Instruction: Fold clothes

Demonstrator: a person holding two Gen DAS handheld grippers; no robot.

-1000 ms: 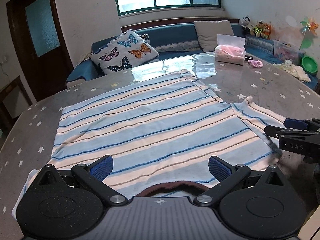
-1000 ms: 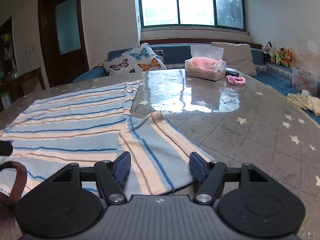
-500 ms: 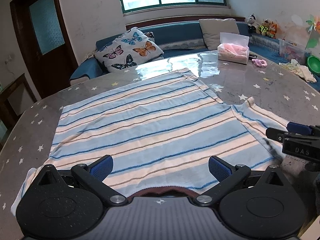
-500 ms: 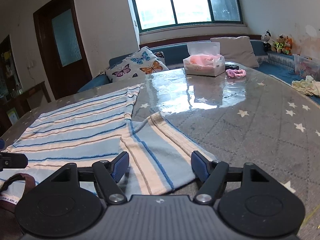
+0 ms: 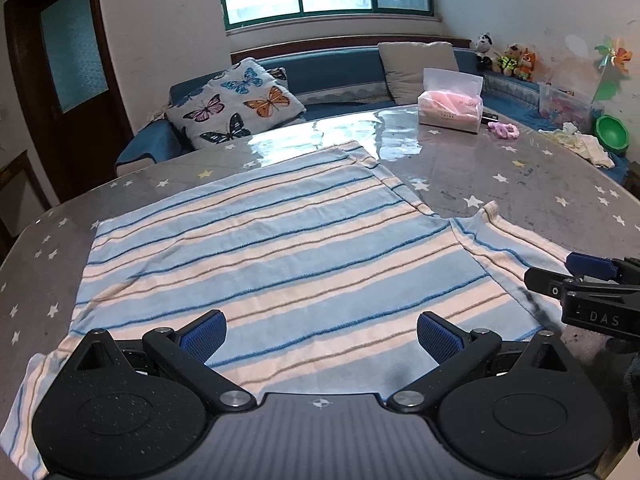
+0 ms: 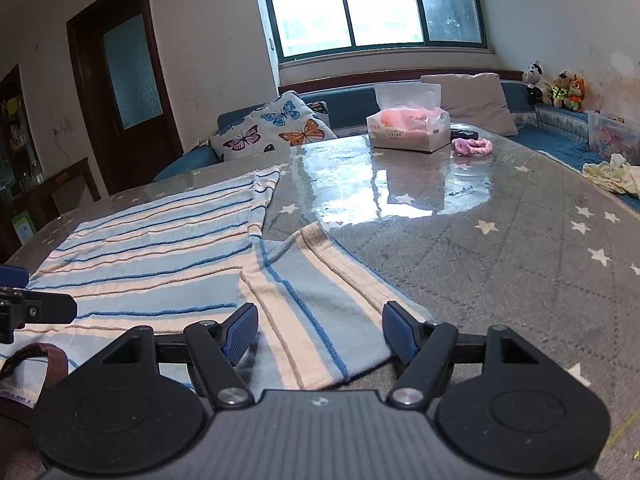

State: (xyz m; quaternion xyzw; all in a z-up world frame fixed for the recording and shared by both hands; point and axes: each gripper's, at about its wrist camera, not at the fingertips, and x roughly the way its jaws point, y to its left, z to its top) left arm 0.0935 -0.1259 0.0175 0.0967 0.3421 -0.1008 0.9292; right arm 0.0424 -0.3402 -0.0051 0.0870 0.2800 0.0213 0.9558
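Observation:
A blue and cream striped T-shirt (image 5: 260, 256) lies spread flat on the grey star-patterned table (image 5: 520, 184). It also shows in the right wrist view (image 6: 160, 248), with its right sleeve (image 6: 320, 292) and brown collar (image 6: 36, 360). My left gripper (image 5: 320, 338) is open and empty over the shirt's near edge by the neck. My right gripper (image 6: 318, 334) is open and empty over the right sleeve; it shows at the right edge of the left wrist view (image 5: 568, 276).
A tissue box (image 5: 450, 106) and a pink hair tie (image 5: 505, 130) lie at the table's far side. A small cloth pile (image 5: 580, 146) and a green bowl (image 5: 612, 132) sit at the far right. A blue sofa with a butterfly cushion (image 5: 236, 108) stands behind.
Both grippers have lifted and drawn back slightly from the shirt; the collar has slipped under the left gripper's body. The shirt has not moved and both grippers stay open.

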